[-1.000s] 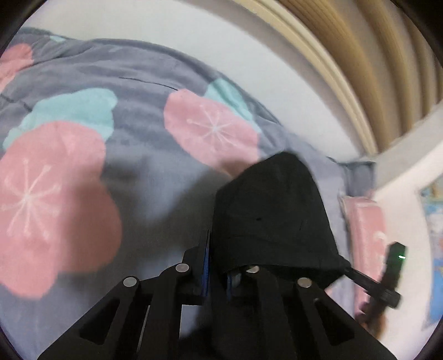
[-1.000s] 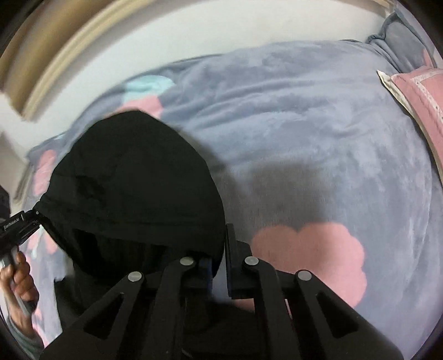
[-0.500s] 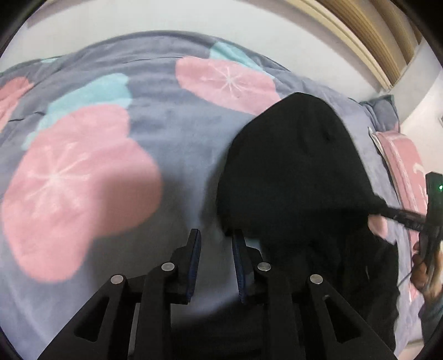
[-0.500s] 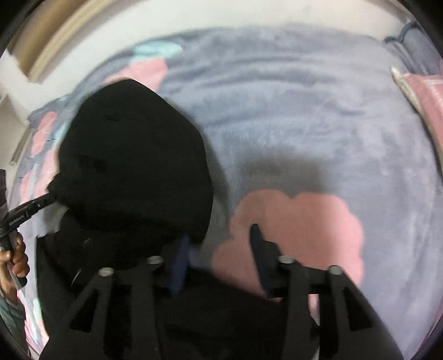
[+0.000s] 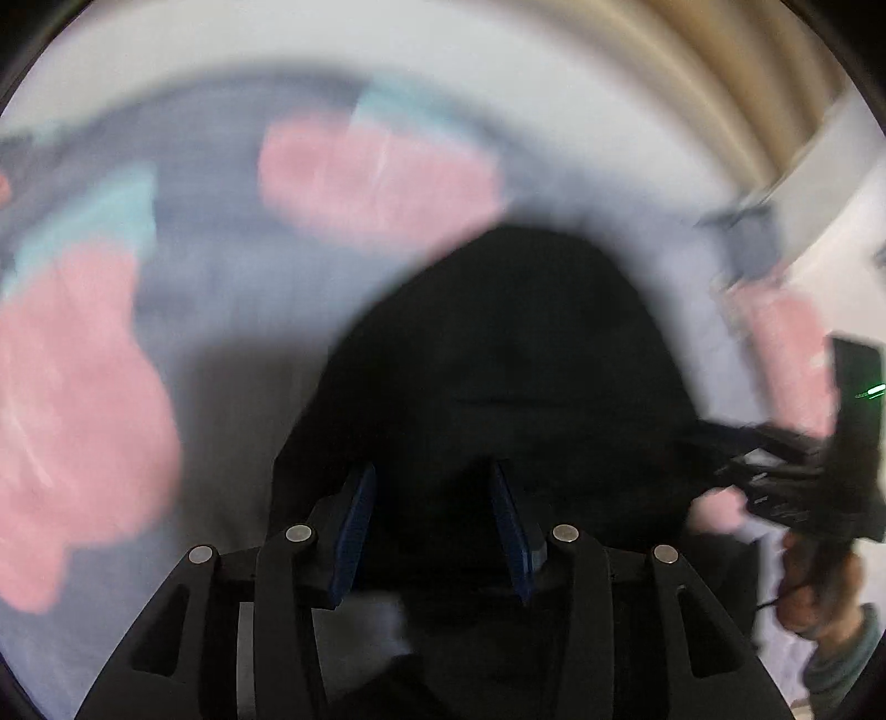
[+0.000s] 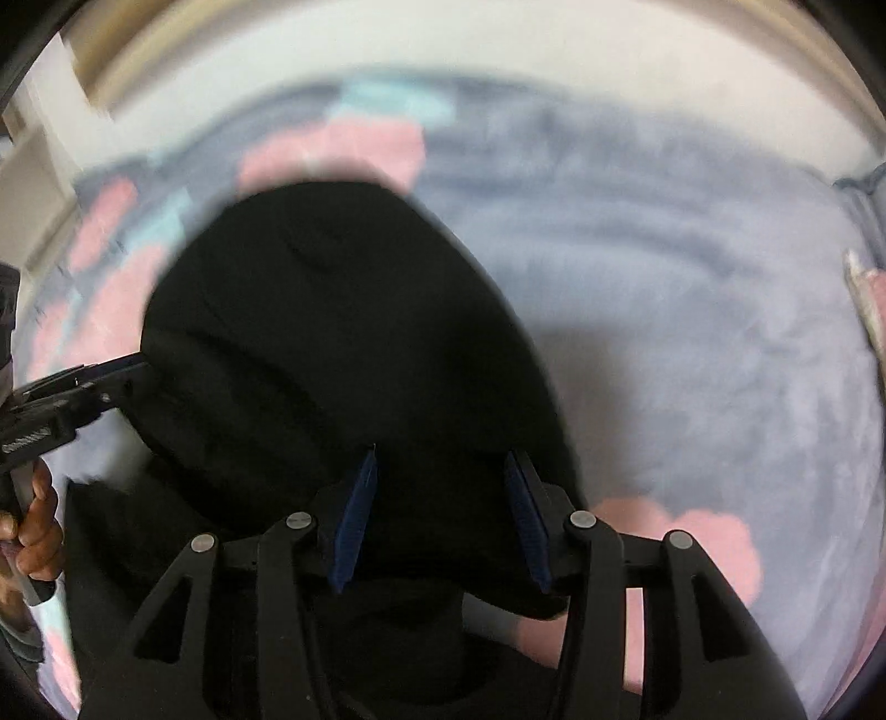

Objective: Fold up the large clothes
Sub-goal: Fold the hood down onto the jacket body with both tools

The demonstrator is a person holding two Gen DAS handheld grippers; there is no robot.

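We have the black garment [image 6: 343, 354] lying on the bed, its hood rounded toward the far side and the rest bunched in a dark heap at the near edge under both tools. By our reading the hood part is laid down, and the body below it is not yet squared, so most of the folding looks left to do.

Our right gripper [image 6: 440, 515] hangs over the near right part of the hood, blue pads apart, cloth showing between them but not pinched. Our left gripper [image 5: 432, 523] is over the near left part, its jaws opening, dark cloth below the gap and nothing clamped; that view is badly blurred.

Around the garment, the grey blanket [image 6: 692, 310] with pink flowers gives us open room to the right and on the far side. Far off a pale wall [image 6: 498, 50] closes the bed in. At the right edge sits a pink pillow [image 6: 875, 299], well apart from the hood.
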